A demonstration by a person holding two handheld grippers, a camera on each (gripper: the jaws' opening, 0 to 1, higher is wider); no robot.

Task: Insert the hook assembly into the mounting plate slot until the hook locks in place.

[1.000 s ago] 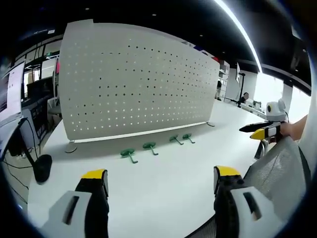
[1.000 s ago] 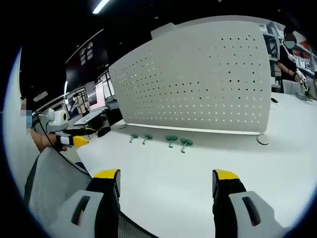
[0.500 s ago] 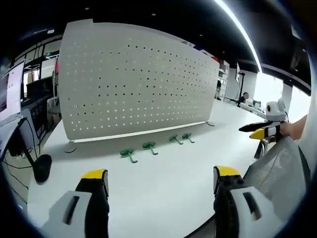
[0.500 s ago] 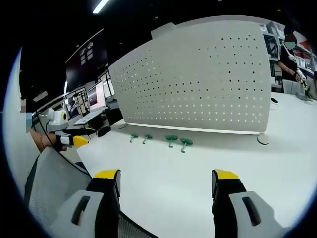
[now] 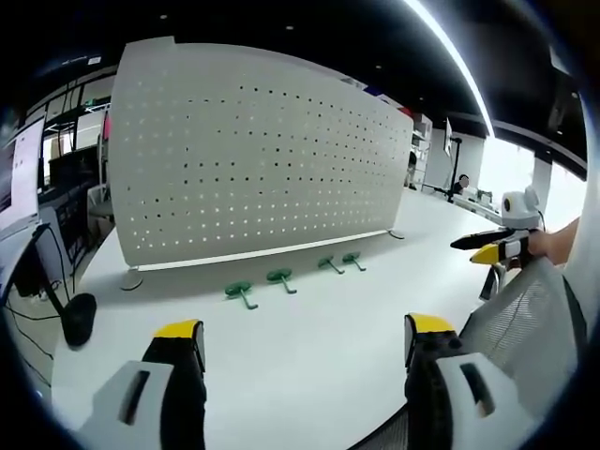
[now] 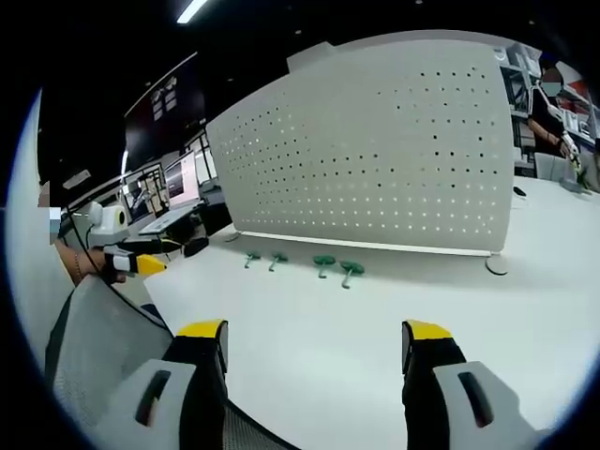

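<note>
Hooks: four green hook assemblies (image 5: pixel 281 277) lie in a row on the white table (image 5: pixel 309 356), just in front of the board's foot; in the right gripper view the same row (image 6: pixel 323 263) sits well ahead of the jaws.
Mounting plate: white perforated board (image 5: pixel 253 159) stands upright on small feet, none of the four hooks in it.
Left gripper (image 5: pixel 295 342): jaws wide apart, holding nothing, well back from the hooks.
Right gripper (image 6: pixel 314 342): jaws likewise spread and empty; seen from the left gripper view (image 5: pixel 489 250) it hovers off to the side.
Step in hand: reach, probably for the nearest hook.
Doing it well: grasp the stem, leave the insertion end free, keep board and row in sight.
Hedge: hook details too small to make out.
</note>
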